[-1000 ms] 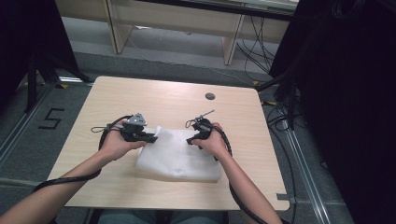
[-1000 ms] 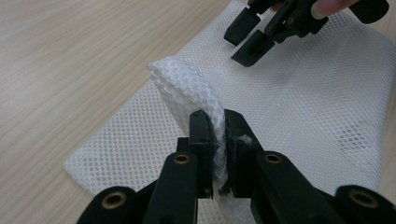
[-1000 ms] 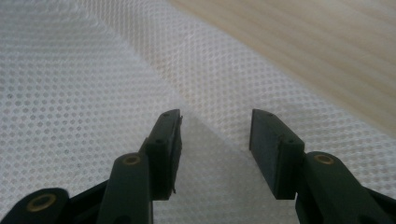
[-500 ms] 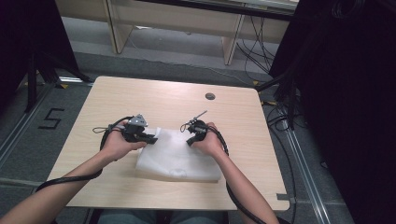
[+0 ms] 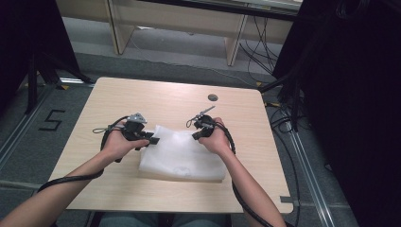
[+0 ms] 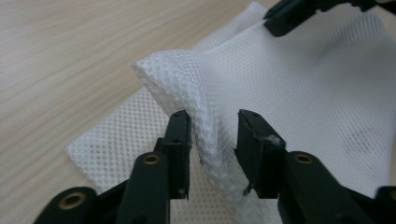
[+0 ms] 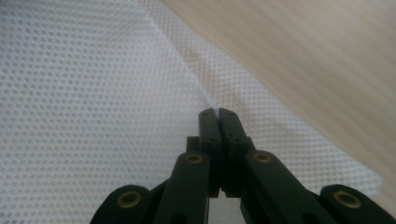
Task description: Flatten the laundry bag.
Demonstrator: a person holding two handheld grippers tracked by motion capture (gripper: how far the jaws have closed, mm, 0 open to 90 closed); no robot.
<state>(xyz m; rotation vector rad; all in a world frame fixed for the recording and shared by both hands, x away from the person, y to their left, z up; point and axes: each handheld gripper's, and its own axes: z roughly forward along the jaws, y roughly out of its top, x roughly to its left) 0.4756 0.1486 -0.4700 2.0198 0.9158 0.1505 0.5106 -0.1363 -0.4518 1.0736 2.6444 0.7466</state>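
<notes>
Two fingers (image 6: 180, 135) astride mesh fold (image 6: 187, 88)

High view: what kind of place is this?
Likely a lab recording bay, not a home: bare wooden table, floor cables, a taped "5" floor marking, dark curtains at the sides.

Mesh bag (image 7: 93, 93) edges cropped, perhaps pinched

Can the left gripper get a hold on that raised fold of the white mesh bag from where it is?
Probably yes: the raised fold of the white mesh bag already lies between the left gripper's parted fingers, with nothing in the way.
</notes>
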